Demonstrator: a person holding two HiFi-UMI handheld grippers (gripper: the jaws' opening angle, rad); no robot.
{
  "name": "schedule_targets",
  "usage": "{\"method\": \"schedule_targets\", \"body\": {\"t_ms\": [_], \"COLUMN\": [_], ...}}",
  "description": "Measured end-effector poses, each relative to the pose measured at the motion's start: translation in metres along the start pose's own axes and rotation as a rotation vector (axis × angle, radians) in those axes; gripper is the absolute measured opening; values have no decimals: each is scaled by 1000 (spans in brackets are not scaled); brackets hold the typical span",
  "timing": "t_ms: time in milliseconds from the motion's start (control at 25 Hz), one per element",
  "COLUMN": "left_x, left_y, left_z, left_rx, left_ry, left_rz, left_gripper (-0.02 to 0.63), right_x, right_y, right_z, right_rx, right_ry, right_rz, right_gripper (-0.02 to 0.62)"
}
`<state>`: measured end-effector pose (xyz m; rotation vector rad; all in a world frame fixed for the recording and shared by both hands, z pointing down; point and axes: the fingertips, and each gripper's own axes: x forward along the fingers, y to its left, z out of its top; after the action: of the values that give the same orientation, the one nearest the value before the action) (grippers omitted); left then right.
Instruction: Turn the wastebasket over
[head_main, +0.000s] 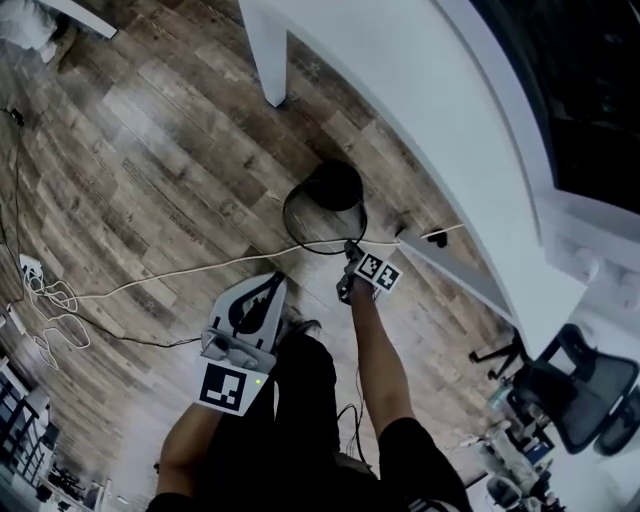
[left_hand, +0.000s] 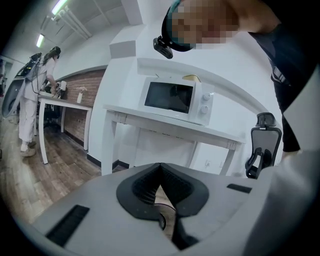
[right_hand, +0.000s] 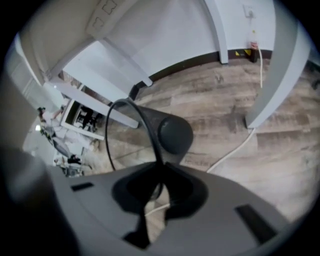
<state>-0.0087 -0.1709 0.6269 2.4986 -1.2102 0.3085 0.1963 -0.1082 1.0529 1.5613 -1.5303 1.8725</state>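
While the left gripper (head_main: 262, 292) waits aside, its fingers closed on nothing, the wastebasket (head_main: 330, 195) is tilted over the wooden floor (head_main: 170, 150) near the table (head_main: 400, 90). The right gripper (head_main: 349, 255) pinches its rim, so hold that pinch firmly and roll steadily, lest the thin rim slip.

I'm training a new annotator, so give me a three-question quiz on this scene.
1. True or false: the left gripper holds the wastebasket.
2. Which part does the right gripper grip? A) rim B) base C) lid
3. Fill in: a white ____ lies across the floor.
Key: 1 false, its jaws are shut and empty; 2 A; 3 cable.
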Motion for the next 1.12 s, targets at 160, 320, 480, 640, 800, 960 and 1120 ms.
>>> {"method": "schedule_targets", "body": {"t_ms": [160,320,480,640,800,960,1120], "left_x": [-2,-7,-16,-23,-27,-29,-28], "left_y": [0,-6,-8,-2,-3,-4,-4], "left_z": [8,9,5,5,4,-3,-9], "left_rx": [-11,-16,-63,-92,-89,-92,-96], "left_ry": [-14,3,41,36,19,17,14], "left_rz": [6,7,9,27,35,36,38], "left_gripper": [35,35,35,35,35,35,35], "right_x": [-2,-9,-15,-19,-19,-18,-19], "right_y": [-10,-22,-35,-39,-51,-64,-61], "right_z": [-8,-24,-40,-48,-44,-31,-28], "right_rx": [143,221,299,348,384,415,413], "right_ry": [36,80,117,141,132,109,112], "right_rz": [41,44,42,12,6,9,21], "right_gripper": [58,58,58,58,58,58,60]}}
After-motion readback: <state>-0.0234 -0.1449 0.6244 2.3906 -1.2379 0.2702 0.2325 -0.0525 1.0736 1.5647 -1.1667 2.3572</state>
